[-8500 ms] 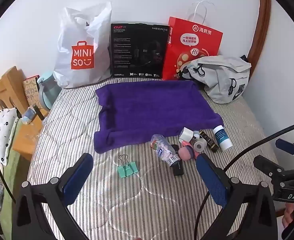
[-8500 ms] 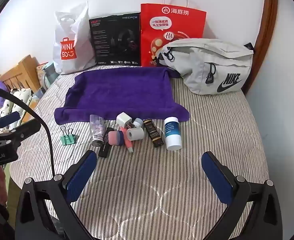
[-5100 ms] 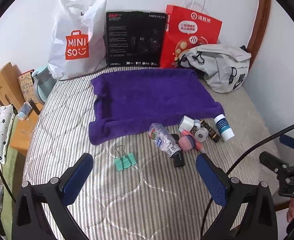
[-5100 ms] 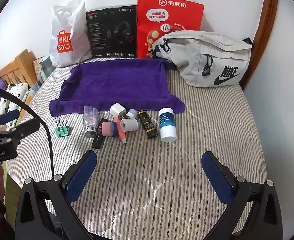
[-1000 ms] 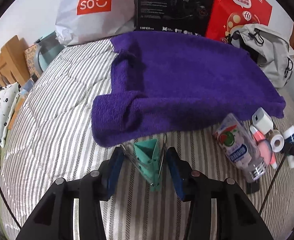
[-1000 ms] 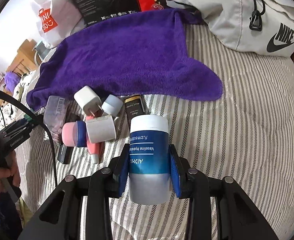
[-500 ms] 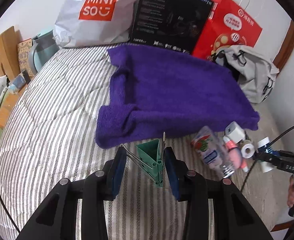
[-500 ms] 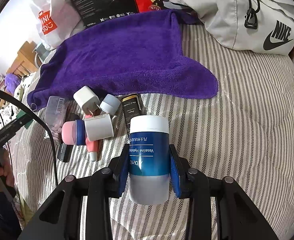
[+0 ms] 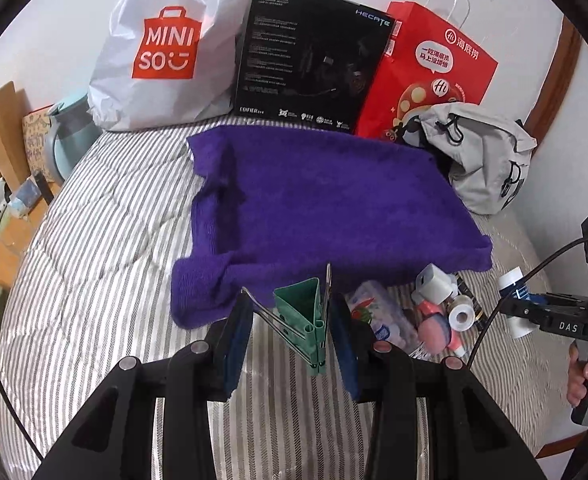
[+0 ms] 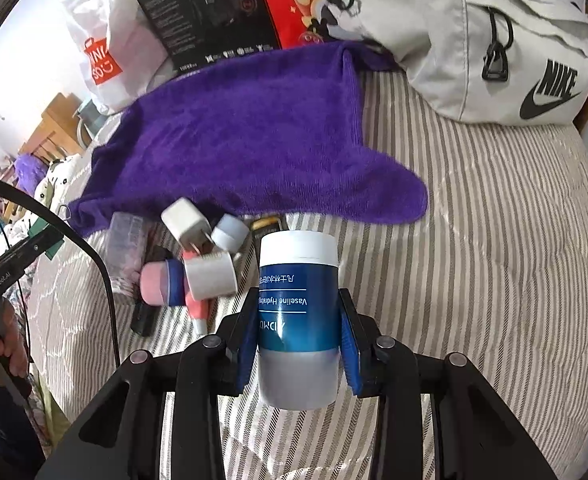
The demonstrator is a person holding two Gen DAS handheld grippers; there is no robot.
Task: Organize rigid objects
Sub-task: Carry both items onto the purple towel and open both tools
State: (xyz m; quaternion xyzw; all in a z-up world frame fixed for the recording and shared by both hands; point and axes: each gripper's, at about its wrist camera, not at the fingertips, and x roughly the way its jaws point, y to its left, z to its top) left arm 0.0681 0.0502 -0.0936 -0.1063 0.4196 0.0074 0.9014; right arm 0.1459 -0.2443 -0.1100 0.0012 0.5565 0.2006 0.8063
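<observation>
My left gripper is shut on a green binder clip, lifted above the striped bed just in front of the purple towel. My right gripper is shut on a blue-and-white Vaseline bottle, raised off the bed near the towel's front corner. A pile of small items lies between them: a clear candy bottle, a white charger plug, a tape roll, a pink-and-blue cylinder, a white cap and a dark tube.
At the wall stand a white Miniso bag, a black headset box and a red paper bag. A grey Nike waist bag lies at the right. A wooden nightstand with a teal kettle is left of the bed.
Both grippers have risen with their loads. The left one carried the binder clip up and back from the bed; the right one lifted the bottle and moved closer to the towel.
</observation>
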